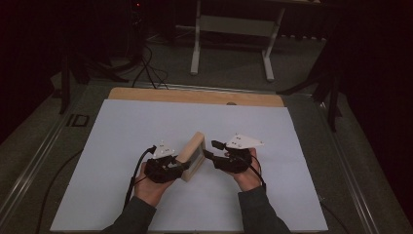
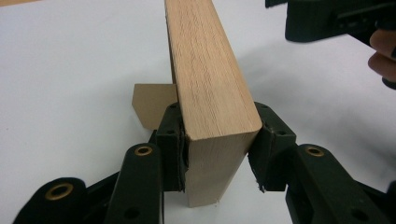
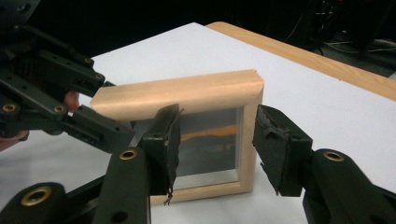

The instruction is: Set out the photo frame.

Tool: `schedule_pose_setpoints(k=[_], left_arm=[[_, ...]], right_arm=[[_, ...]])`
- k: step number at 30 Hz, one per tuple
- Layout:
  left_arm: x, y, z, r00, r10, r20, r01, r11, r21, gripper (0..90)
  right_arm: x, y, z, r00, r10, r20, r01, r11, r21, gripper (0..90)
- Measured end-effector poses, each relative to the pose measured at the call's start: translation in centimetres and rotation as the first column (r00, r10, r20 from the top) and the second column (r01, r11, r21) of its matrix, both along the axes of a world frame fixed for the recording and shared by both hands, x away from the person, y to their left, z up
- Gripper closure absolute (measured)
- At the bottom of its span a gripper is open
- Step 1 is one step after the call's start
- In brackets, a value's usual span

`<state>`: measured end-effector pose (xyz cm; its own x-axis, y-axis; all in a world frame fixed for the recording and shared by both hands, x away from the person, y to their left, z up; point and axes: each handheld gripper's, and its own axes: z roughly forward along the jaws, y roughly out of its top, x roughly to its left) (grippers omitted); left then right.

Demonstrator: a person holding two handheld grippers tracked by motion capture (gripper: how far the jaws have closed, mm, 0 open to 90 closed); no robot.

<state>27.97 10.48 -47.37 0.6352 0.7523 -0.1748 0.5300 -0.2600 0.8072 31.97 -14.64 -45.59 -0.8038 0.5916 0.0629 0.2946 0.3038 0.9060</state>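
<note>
The wooden picture frame (image 1: 192, 156) stands upright on the table (image 1: 122, 146), pinched at one side by the left gripper (image 2: 217, 154); the right gripper (image 3: 217, 149), jaws spread at its front, has yet to grasp.

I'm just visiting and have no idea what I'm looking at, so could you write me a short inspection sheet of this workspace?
Surface: white sheet on a wooden-edged table.
Job's things: wooden picture frame standing upright, glass front facing the right tool.
Clutter: nothing seen.
Grippers: left tool clamped on the frame's edge; right tool open, its jaws at the frame's front.
Cables: black cable trailing from the left tool.
Surroundings: dark room, white table legs beyond, cables on floor.
</note>
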Motion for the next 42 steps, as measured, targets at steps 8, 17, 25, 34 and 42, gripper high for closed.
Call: schedule_pose_setpoints(k=[8, 17, 25, 34, 42], left_arm=[[-0.6, -0.5, 0.0, 0.9986, -0.038, 0.037, 0.036, 0.9988, 0.033, 60.5], [-1.1, -1.0, 0.0, 0.9957, -0.067, 0.064, 0.063, 0.9963, 0.059, 60.2], [-1.7, -1.8, 0.0, 0.9888, -0.123, 0.084, 0.116, 0.989, 0.092, 60.2], [-2.2, -2.5, 0.0, 0.9802, -0.17, 0.102, 0.159, 0.9812, 0.11, 60.3], [-2.7, -3.1, 0.0, 0.9702, -0.209, 0.122, 0.193, 0.9719, 0.135, 60.2]], right_arm=[[0.0, -0.5, 0.5, 0.9996, -0.025, 0.012, 0.025, 1.0, 0.016, 51.9], [-0.1, -0.9, 1.0, 0.9986, -0.045, 0.029, 0.044, 0.999, 0.027, 55.7], [-0.1, -1.1, 1.2, 0.9971, -0.065, 0.04, 0.064, 0.997, 0.033, 65.6], [-0.2, -1.2, 1.2, 0.9949, -0.082, 0.058, 0.081, 0.996, 0.024, 83.4], [-0.1, -1.3, 0.9, 0.9929, -0.097, 0.068, 0.098, 0.995, -0.001, 89.7]])
